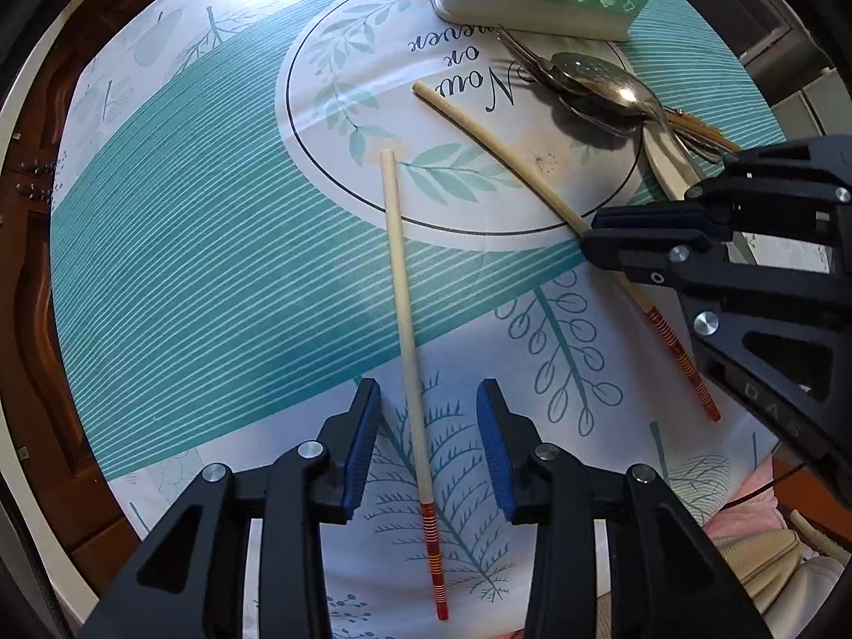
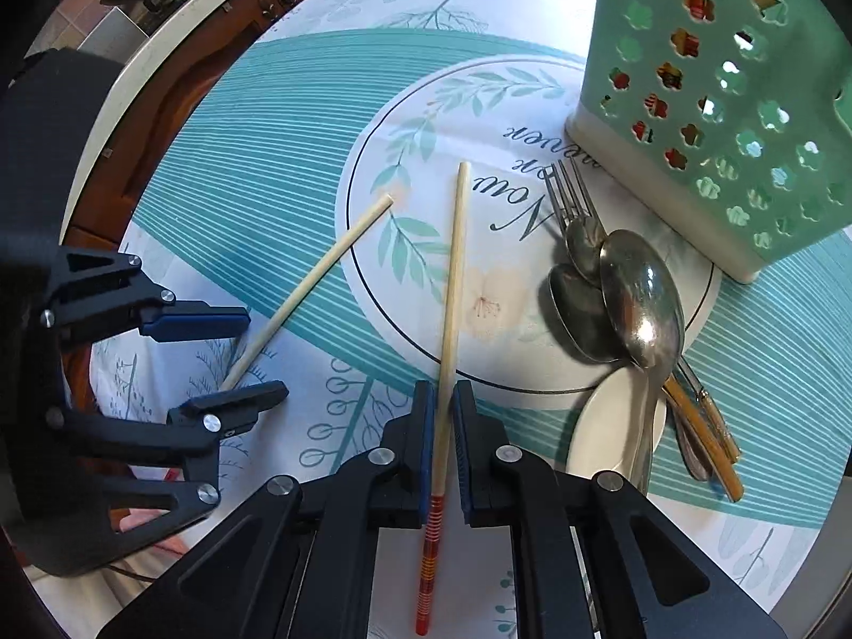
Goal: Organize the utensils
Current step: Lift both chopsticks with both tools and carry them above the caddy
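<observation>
Two pale chopsticks with red striped ends lie on the patterned tablecloth. My left gripper (image 1: 428, 399) is open, its jaws on either side of one chopstick (image 1: 402, 287) without touching it; it also shows in the right wrist view (image 2: 250, 351). My right gripper (image 2: 441, 399) has its jaws nearly closed around the other chopstick (image 2: 452, 277), pads close to or touching it; in the left wrist view this gripper (image 1: 591, 237) looks closed over that chopstick (image 1: 495, 141). A green perforated utensil holder (image 2: 713, 106) stands at the far right.
A pile of metal spoons (image 2: 639, 298), a fork (image 2: 572, 191), a white ceramic spoon (image 2: 607, 426) and wooden-handled cutlery (image 2: 708, 431) lies beside the holder. The pile also shows in the left wrist view (image 1: 601, 85). The table's wooden edge (image 2: 160, 106) runs along the left.
</observation>
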The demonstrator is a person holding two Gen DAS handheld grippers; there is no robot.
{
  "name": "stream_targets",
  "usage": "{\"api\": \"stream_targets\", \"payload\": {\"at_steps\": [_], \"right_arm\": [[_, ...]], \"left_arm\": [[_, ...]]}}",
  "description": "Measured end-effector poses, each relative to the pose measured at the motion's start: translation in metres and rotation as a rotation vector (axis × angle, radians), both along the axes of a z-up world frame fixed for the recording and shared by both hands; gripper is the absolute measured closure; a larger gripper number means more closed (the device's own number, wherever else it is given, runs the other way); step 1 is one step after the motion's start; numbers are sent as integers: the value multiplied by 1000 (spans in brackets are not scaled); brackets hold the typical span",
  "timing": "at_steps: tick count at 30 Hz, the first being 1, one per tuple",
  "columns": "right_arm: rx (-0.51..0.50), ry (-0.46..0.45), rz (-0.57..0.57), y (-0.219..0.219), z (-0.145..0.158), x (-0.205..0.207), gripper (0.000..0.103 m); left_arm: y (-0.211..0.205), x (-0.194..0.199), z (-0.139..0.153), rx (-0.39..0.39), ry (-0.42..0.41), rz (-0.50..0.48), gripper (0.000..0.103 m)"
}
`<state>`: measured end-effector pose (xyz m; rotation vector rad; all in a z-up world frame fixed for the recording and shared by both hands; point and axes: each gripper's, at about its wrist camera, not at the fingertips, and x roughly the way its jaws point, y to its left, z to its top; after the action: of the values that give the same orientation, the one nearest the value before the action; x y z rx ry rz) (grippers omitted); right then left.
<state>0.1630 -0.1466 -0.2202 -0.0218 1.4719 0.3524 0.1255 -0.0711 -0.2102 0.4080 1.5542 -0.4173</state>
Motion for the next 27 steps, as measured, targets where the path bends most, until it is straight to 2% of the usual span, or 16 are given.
{"api": "stream_targets", "payload": {"at_steps": [1,2,4,8,11,14,20,27], "right_arm": [[2,2,2,-1,1,2,98],[-1,4,3,0,1,3,98],[0,4,-5,-2,1,2,98],[131,13,-107,-26,-1,-5,99],[255,-20,-182,-48,4,-10,99],[304,-80,-211,-60,14,-18,99],[368,-289,-210,-67,53,-43,99],[360,-544,-226,-69,116,-64,99]], "left_arm": [[0,-1,0,-1,4,2,68],[-1,0,0,2,7,4,77],[-4,2,0,-14,25,21,100],[9,3,5,-98,23,74,100],[20,1,15,-181,-13,119,100],[25,0,37,-257,-98,135,100],[16,2,94,-340,-320,120,100],[4,-10,157,-423,-587,64,100]]}}
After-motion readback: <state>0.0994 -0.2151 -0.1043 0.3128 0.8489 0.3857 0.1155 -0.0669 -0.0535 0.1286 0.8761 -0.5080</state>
